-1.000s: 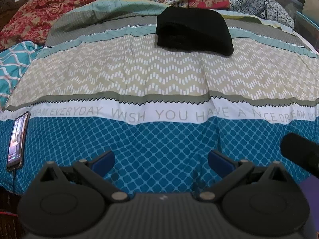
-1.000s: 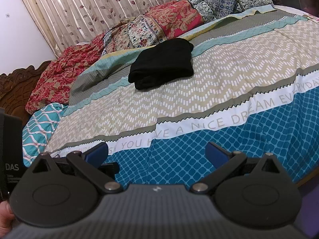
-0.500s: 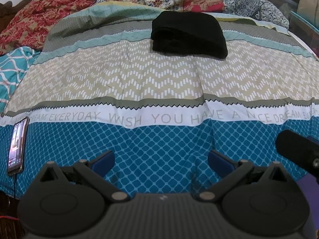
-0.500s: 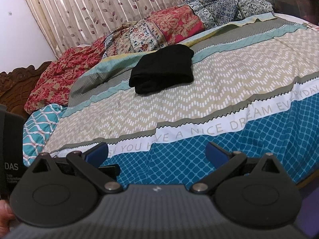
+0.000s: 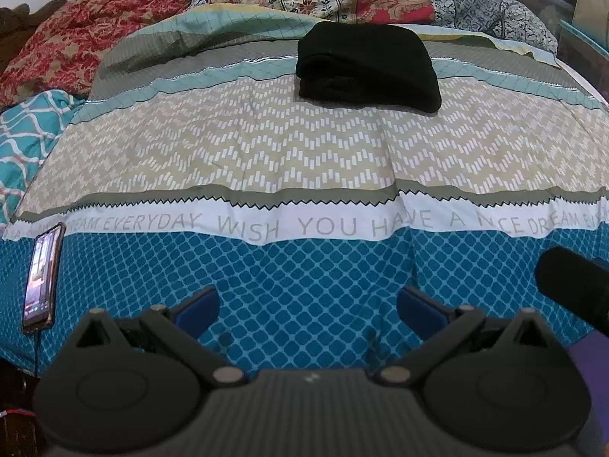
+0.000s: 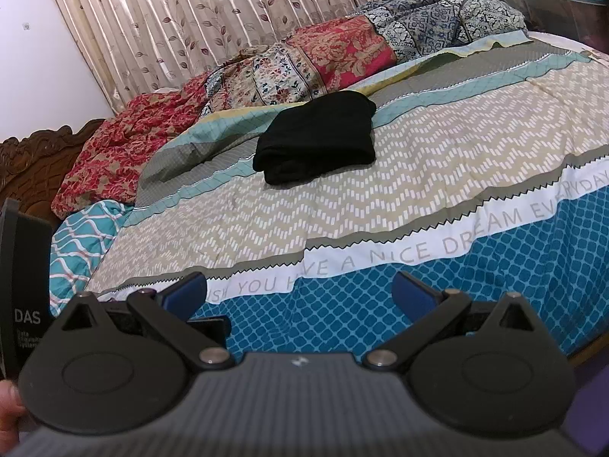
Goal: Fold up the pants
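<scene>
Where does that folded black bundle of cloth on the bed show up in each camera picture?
Left wrist view: folded black pants, upper middle, slightly right of centre.
Right wrist view: the pants, left of centre, upper half.
Shared landmark: the white lettered band of the bedspread, nearer the cameras than the pants.

A white band (image 5: 304, 224) across the bedspread (image 5: 266, 144), between its beige zigzag stripe and its blue lattice near edge, carried grey capitals: "EVERYDAY WISH YOU HAVE A NICE DREAM" in the left wrist view, partly creased. The right wrist view showed "YOU HAVE A NICE DREAM EVERYDAY". A black device (image 6: 24, 289) at that view's left edge read "DAS"; its smaller lines were unreadable.
</scene>
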The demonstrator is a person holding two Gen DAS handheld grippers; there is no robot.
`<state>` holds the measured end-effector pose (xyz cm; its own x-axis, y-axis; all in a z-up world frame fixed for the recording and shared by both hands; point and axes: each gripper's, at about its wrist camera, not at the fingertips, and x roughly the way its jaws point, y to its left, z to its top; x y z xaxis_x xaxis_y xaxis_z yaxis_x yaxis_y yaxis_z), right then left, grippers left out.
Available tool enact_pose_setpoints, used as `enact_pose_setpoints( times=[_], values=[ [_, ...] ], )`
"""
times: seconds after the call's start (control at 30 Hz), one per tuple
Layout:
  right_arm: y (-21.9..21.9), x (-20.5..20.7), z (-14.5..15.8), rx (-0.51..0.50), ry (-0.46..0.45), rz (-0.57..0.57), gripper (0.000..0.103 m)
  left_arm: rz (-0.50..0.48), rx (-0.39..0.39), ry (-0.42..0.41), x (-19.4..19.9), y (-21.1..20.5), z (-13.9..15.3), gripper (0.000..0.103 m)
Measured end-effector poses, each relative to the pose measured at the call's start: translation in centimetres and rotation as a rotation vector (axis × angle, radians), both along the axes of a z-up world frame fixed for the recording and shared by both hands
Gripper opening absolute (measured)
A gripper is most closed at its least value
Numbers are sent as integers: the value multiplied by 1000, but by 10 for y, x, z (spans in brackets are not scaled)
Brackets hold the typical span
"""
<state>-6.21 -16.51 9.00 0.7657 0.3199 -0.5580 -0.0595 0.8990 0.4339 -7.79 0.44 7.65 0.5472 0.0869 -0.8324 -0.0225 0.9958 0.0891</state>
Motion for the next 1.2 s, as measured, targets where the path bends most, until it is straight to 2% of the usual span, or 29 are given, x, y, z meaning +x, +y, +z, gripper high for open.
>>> enact_pose_setpoints(
  times=[0.17, 0.43, 0.57, 1.2],
  values=[
    [0, -1, -3, 8, 10, -7, 103, 0, 32, 0, 1, -1, -1, 103],
    [-1, -1, -4, 17, 22, -8, 103, 0, 8, -4, 0, 2, -2, 103],
    [-1, 0, -5, 20, 27, -10, 103, -2, -30, 2, -1, 5, -2, 103],
    [-5, 2, -10, 30, 48, -17, 103, -30, -6, 62, -1, -2, -12, 103]
  ],
)
